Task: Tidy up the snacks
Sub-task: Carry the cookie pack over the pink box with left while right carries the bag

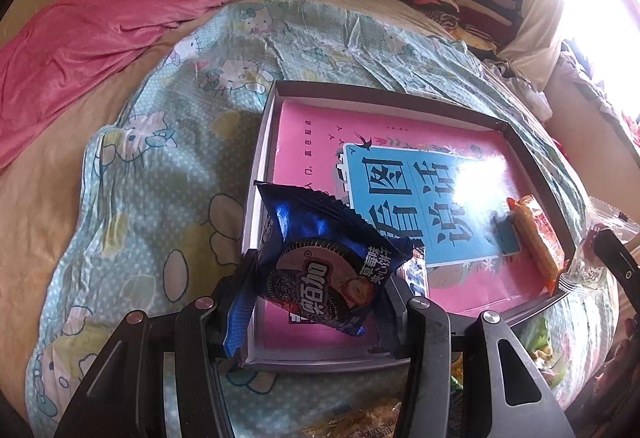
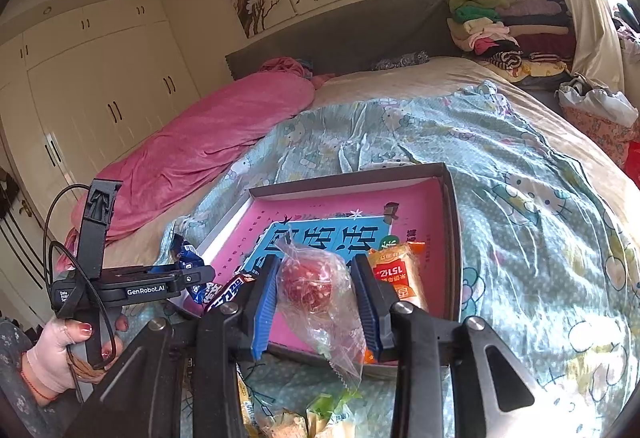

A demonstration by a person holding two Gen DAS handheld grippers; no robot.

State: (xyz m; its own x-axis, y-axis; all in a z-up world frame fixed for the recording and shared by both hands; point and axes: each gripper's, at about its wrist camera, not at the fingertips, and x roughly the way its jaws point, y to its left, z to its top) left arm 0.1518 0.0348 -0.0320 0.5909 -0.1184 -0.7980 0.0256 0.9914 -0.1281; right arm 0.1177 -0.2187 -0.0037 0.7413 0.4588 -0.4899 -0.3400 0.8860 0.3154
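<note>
A shallow box [image 1: 276,96] with a pink book in it lies on the bed; it also shows in the right wrist view [image 2: 454,222]. My left gripper [image 1: 316,294] is shut on a dark blue cookie packet [image 1: 320,258] over the box's near left corner. My right gripper [image 2: 316,298] is shut on a clear-wrapped red snack [image 2: 310,282] above the box's near edge; the snack also shows at the right of the left wrist view [image 1: 586,262]. An orange snack packet [image 1: 538,238] lies in the box at its right side, also visible in the right wrist view [image 2: 396,270].
The box rests on a Hello Kitty sheet [image 1: 168,158]. A pink quilt [image 1: 100,26] lies at the left. Folded clothes [image 2: 492,30] are piled by the headboard. More snack packets [image 2: 304,418] lie on the bed in front of the box. Another dark packet [image 2: 226,292] sits at the box's near left corner.
</note>
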